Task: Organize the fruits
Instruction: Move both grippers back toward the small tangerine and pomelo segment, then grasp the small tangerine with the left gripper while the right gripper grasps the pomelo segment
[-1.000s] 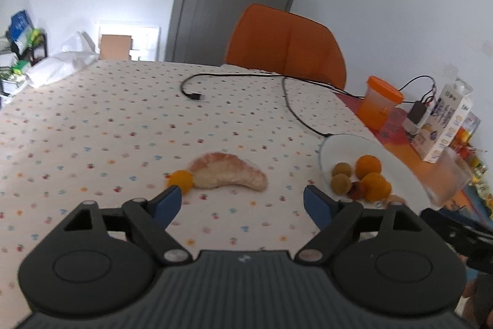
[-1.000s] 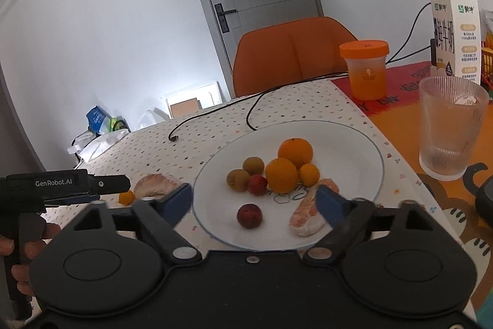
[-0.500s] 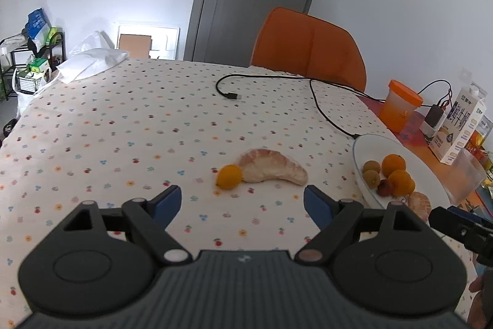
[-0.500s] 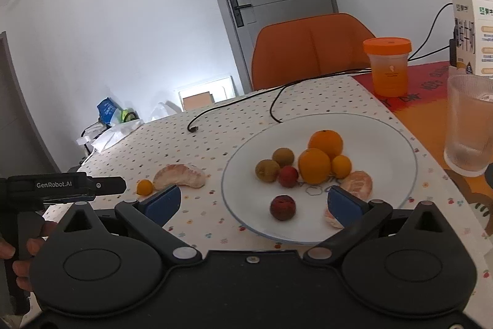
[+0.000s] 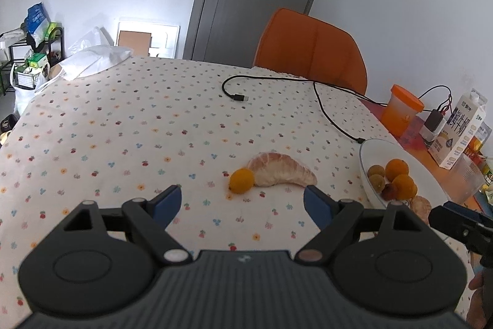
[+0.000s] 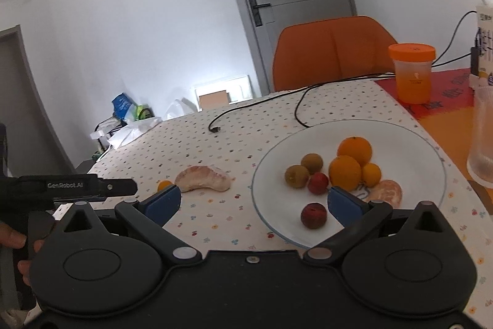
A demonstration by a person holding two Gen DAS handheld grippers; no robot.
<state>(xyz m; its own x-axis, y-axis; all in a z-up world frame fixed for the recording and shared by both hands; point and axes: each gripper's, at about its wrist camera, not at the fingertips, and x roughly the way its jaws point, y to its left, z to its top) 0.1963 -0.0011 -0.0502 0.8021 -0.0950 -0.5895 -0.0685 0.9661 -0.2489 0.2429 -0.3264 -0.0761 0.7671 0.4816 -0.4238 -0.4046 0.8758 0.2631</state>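
A peeled pomelo segment (image 5: 282, 170) and a small orange fruit (image 5: 242, 181) touching its end are being shown lying on the dotted tablecloth (image 5: 138, 128), beside the white plate (image 6: 409, 141). Only in the right wrist view are the plate's dark red fruit (image 6: 313, 215) and peeled segment (image 6: 385, 191) being shown fully. The left gripper (image 5: 243, 201) and right gripper (image 6: 252, 201) are both being held spread wide, with nothing gripped or touched.
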